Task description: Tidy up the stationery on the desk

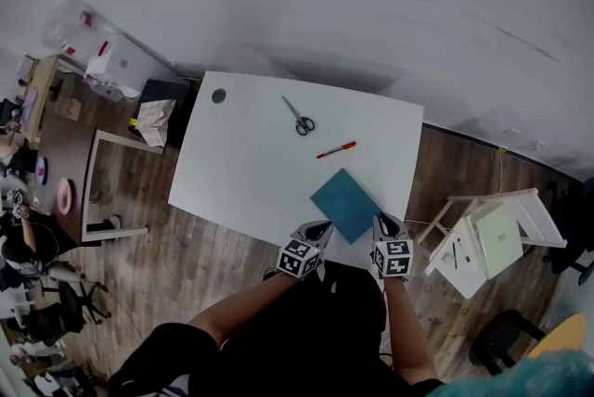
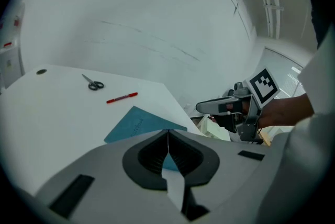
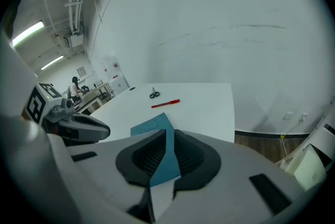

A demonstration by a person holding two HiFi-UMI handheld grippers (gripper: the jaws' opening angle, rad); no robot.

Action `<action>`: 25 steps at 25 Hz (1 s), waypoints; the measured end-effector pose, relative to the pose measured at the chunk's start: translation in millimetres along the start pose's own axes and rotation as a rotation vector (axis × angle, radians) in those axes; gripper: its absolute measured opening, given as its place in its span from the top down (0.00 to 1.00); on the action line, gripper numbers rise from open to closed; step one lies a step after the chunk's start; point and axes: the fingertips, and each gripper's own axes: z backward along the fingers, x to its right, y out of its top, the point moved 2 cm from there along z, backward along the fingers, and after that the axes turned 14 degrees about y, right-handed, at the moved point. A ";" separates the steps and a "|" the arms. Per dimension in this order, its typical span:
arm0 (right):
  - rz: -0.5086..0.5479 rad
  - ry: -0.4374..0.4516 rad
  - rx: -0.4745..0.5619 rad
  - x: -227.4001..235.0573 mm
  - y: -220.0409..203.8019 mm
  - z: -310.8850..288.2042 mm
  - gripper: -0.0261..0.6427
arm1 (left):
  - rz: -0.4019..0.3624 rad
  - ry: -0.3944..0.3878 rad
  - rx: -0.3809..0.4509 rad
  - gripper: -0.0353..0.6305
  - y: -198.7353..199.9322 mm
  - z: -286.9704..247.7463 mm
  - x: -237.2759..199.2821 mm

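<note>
White desk (image 1: 241, 163): stationery scattered.
Blue notebook (image 1: 345, 203): desk's 5 o'clock, by near edge; likely first pick.
Left gripper (image 1: 320, 228): notebook's 7 o'clock, jaws pressed together, empty.
Right gripper (image 1: 385, 224): notebook's 4 o'clock, jaws barely parted, empty. Widen first, then pinch edge-side corner, lift flat.
Scissors (image 1: 299, 117), red pen (image 1: 336, 149): toward 12, later.

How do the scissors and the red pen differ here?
The scissors are metal with dark loop handles; the red pen is one slim red stick. The scissors lie nearer the far edge of the desk; the pen lies closer to the blue notebook. Both lie flat, untouched.
</note>
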 end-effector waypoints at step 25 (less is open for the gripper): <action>0.043 0.177 -0.332 46.8 -56.2 -73.2 0.80 | 0.249 0.067 -0.288 0.77 -74.1 -64.3 -16.5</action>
